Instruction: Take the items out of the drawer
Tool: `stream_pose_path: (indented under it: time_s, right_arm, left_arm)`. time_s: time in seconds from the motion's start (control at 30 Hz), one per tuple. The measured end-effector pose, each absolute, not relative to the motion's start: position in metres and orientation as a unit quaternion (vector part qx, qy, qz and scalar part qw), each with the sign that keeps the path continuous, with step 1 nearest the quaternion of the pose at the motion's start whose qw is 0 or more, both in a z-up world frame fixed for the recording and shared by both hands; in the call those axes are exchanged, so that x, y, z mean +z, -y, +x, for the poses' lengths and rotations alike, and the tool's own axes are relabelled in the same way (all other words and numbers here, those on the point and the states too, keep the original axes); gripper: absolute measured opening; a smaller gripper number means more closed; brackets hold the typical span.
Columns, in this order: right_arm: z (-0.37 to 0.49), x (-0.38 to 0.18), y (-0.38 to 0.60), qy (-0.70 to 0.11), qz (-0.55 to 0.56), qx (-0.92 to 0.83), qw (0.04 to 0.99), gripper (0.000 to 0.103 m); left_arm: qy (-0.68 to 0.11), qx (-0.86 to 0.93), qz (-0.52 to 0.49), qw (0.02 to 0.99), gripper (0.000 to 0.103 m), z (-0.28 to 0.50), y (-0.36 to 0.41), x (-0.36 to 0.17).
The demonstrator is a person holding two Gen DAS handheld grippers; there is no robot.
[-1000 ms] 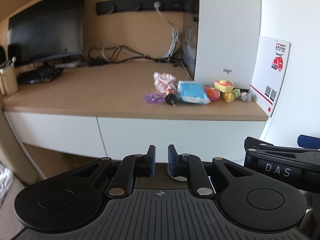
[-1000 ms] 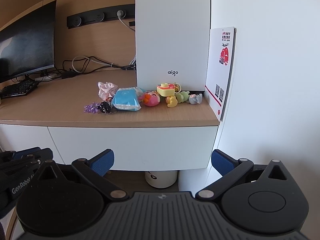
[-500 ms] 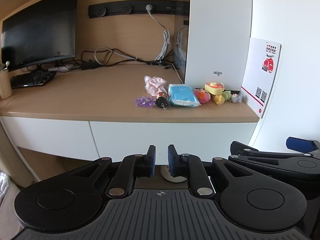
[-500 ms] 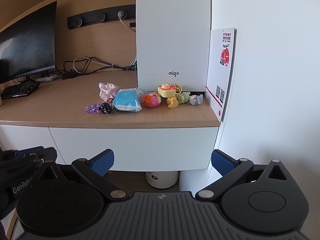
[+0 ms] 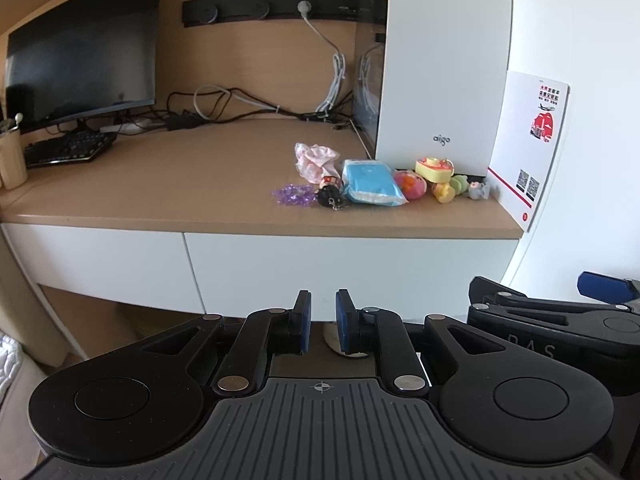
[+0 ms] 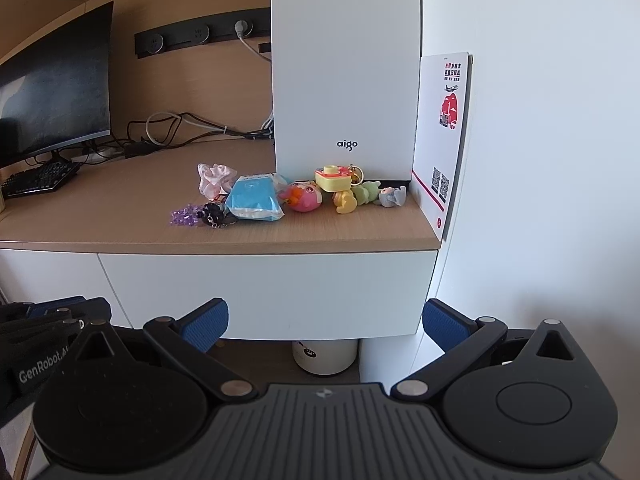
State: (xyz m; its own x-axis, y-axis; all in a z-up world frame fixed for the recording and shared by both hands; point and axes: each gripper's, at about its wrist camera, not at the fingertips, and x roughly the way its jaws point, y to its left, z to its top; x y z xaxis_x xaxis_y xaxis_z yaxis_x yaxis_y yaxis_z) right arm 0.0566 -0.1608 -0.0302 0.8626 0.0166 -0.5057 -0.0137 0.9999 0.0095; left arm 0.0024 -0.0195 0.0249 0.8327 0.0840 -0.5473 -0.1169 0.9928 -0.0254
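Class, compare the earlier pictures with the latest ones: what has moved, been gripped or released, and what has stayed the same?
Nothing has visibly changed. The left tongs stay shut and empty, and the right tongs stay open and empty, both in front of the closed drawer. The blue packet lies unmoved on the desk.

Left gripper (image 5: 323,320) closed (empty), right gripper (image 6: 325,324) spread wide.

Wooden desk (image 6: 120,204): small toys (image 6: 344,190), blue packet (image 6: 254,200), white tower (image 6: 346,80), keyboard (image 6: 38,178).
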Motion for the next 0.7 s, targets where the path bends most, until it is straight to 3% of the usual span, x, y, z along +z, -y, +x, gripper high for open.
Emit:
stream_pose_path:
  time_s: [0.7]
  right_arm:
    - [0.0563, -0.0296, 0.1609, -0.263, 0.001, 0.008, 0.965, 0.103]
  left_arm:
    - [-0.292, 0.048, -0.031, 0.955, 0.016, 0.0065, 0.0231, 0.0204]
